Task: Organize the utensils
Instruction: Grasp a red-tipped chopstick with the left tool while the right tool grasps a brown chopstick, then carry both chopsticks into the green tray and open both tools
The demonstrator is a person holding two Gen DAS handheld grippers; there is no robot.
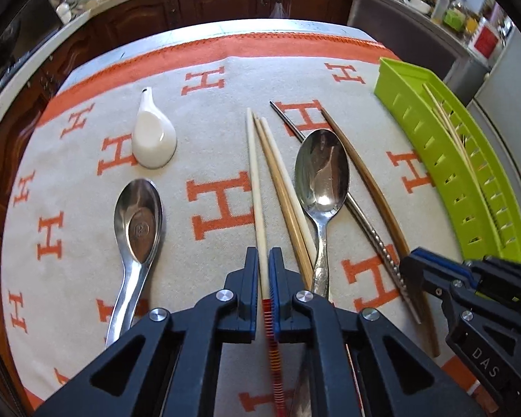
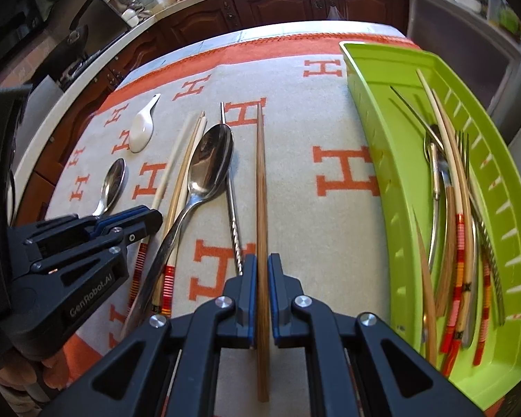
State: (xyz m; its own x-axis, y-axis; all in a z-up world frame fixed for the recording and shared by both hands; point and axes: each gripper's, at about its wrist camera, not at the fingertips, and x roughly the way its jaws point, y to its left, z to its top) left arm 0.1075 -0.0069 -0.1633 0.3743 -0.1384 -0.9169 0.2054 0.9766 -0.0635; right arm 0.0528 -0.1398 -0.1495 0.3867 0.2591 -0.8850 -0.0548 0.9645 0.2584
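Observation:
My left gripper (image 1: pixel 263 255) is shut on a cream chopstick (image 1: pixel 254 163) with a red-banded end, low over the cloth. My right gripper (image 2: pixel 262 262) is shut on a brown wooden chopstick (image 2: pixel 260 180); it also shows in the left wrist view (image 1: pixel 410 264). Between them lie two more chopsticks (image 1: pixel 278 180), a large steel spoon (image 1: pixel 322 170) and a twisted metal chopstick (image 2: pixel 233 215). A smaller steel spoon (image 1: pixel 139 215) and a white ceramic spoon (image 1: pixel 153 139) lie to the left. A green tray (image 2: pixel 382 146) on the right holds forks and several chopsticks.
The table is covered by a beige cloth (image 1: pixel 218 97) with orange H marks and an orange border. Dark wooden cabinets (image 1: pixel 208 3) stand behind the table's far edge. A cluttered counter (image 1: pixel 451 10) runs at the back right.

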